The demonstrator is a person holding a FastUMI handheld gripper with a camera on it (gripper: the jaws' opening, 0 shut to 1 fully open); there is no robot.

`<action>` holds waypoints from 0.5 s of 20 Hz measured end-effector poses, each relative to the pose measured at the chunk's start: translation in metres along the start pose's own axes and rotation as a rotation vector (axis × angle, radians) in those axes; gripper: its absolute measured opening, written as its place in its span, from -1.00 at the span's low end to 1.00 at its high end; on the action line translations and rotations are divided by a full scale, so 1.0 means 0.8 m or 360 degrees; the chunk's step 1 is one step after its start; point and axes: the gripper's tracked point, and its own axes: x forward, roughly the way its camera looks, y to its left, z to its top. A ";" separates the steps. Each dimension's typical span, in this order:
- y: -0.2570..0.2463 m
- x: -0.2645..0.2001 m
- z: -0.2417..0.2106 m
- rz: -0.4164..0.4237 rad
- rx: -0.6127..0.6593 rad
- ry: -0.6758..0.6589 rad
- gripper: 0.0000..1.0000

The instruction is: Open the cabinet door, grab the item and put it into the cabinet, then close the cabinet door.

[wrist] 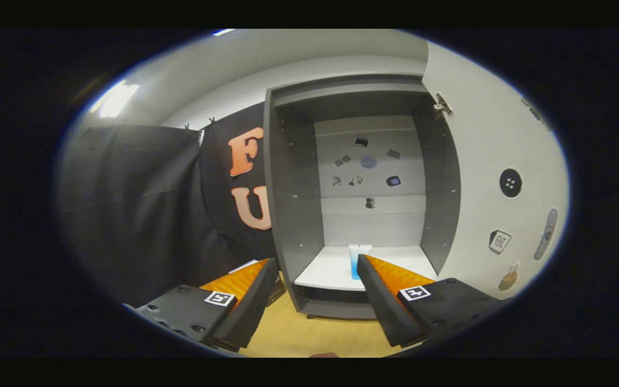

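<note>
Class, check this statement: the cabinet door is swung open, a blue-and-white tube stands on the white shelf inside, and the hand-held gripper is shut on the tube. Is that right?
Not quite. The gripper view shows the hand-held gripper open and empty, its fingers apart in front of the cabinet. The door is open, and the tube stands on the shelf beyond the fingers.

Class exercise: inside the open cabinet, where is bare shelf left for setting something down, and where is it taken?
The white shelf is bare from the left wall to the blue-and-white tube, and right of it. The tube stands mid-shelf, beyond the open gripper.
</note>
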 end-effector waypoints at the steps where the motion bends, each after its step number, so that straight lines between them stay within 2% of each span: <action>1: 0.002 -0.020 0.001 0.0011 -0.0005 -0.0019 0.92; 7: 0.014 -0.155 -0.013 0.0093 -0.0046 -0.0033 0.89; 10: -0.004 -0.212 -0.034 0.0053 -0.0105 -0.0019 0.87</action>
